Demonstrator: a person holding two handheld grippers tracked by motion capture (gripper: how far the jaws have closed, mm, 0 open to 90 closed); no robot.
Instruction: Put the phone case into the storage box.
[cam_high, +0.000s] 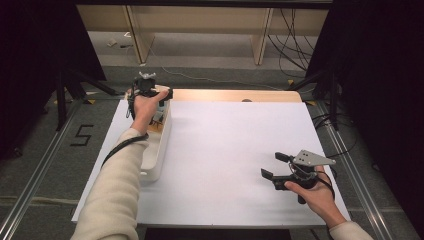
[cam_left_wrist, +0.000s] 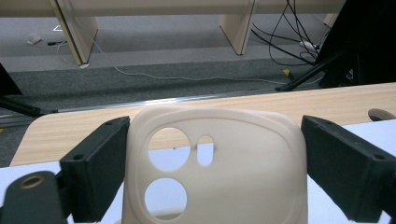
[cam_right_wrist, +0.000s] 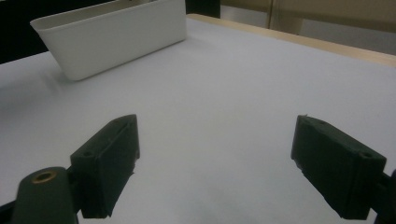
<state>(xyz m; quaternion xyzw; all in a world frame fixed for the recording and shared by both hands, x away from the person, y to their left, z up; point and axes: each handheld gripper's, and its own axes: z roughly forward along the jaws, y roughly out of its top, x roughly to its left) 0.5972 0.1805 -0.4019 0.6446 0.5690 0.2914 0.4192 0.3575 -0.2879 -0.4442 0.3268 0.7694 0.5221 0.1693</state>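
Nearest the lens: phone case (cam_left_wrist: 219, 172), cream-coloured, upright between the left gripper's two black jaws, its lower edge cut off by the bottom of the left gripper view.
Table (cam_high: 235, 150): largest thing, covered by a white sheet; a strip of bare wood shows along its far edge.
White bin (cam_high: 159, 150): long, narrow, standing along the table's left side; in the right gripper view (cam_right_wrist: 116, 37) its outer wall and rim show, its inside hidden.
Bin contents: hard to make out; the left hand and gripper cover the bin's far end in the high view, and the near end looks bare.
Left gripper (cam_high: 150, 92): held over the far end of the bin, jaws set wide apart with the phone case between them; the case's left edge meets the left jaw, while a narrow gap seems to remain at the right jaw, so a firm pinch cannot be told.
Phone case detail: two round holes and one small slot pierce its upper left; the table's white sheet shows through them.
Right gripper (cam_high: 274, 166): near the table's right front corner, well apart from the bin, jaws spread with only white sheet between them.
Right hand: wrapped around the gripper's handle; a grey three-cornered plate sits on top.
Sleeves: cream, the right one cut off at the bottom edge of the high view.
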